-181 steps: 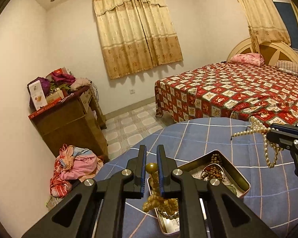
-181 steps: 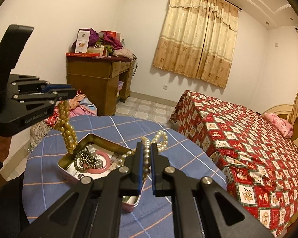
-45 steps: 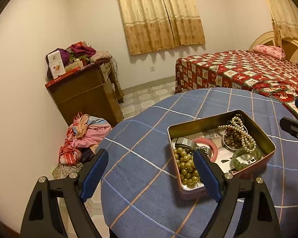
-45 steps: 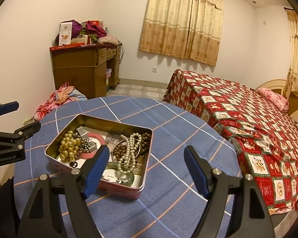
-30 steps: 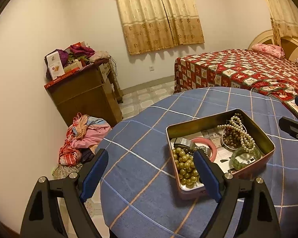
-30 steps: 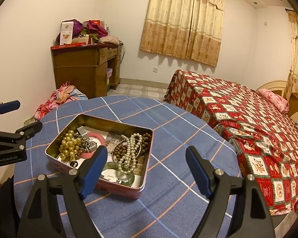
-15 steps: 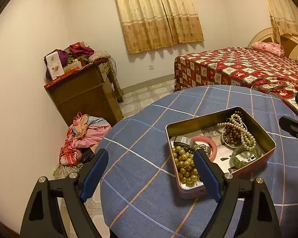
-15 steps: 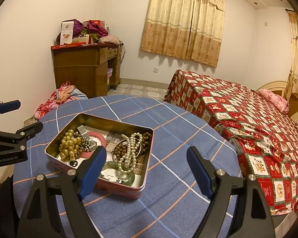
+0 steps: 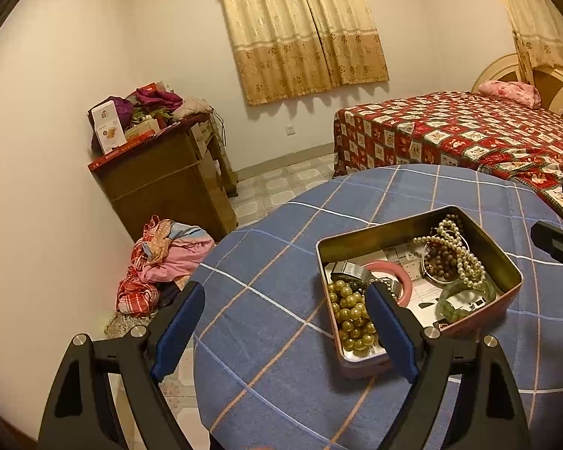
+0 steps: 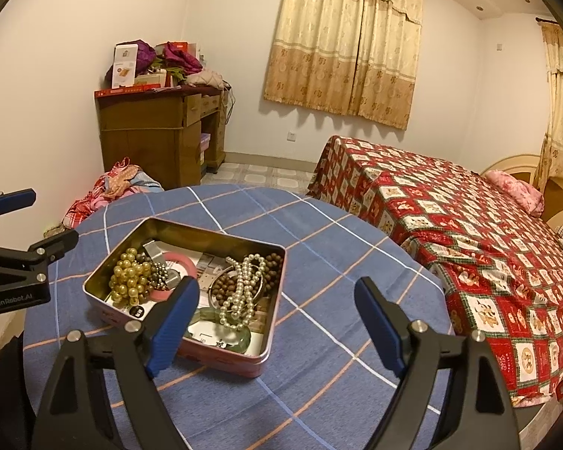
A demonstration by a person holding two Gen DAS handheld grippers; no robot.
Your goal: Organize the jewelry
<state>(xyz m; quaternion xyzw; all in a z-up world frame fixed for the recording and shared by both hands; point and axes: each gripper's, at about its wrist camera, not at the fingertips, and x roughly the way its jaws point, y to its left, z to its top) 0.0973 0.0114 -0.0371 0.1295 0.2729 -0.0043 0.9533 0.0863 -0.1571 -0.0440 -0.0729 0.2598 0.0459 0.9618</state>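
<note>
I have my left tool and my right tool both spread wide with nothing in them. Between them the tin sits on the checked tabletop, with the gold beads and pearl necklace inside.

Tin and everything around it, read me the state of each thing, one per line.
Tin: lid off, sitting on the checked tablecloth.
Gold bead necklace: piled in the tin's left end.
White pearl necklace: lying in the tin, over the brown beads.
Pink bangle: flat in the tin.
Green bangle: in the tin's near corner.
Left gripper: fingers apart, holding nothing.
Right gripper: fingers apart, holding nothing.
Curtains: drawn shut.
</note>
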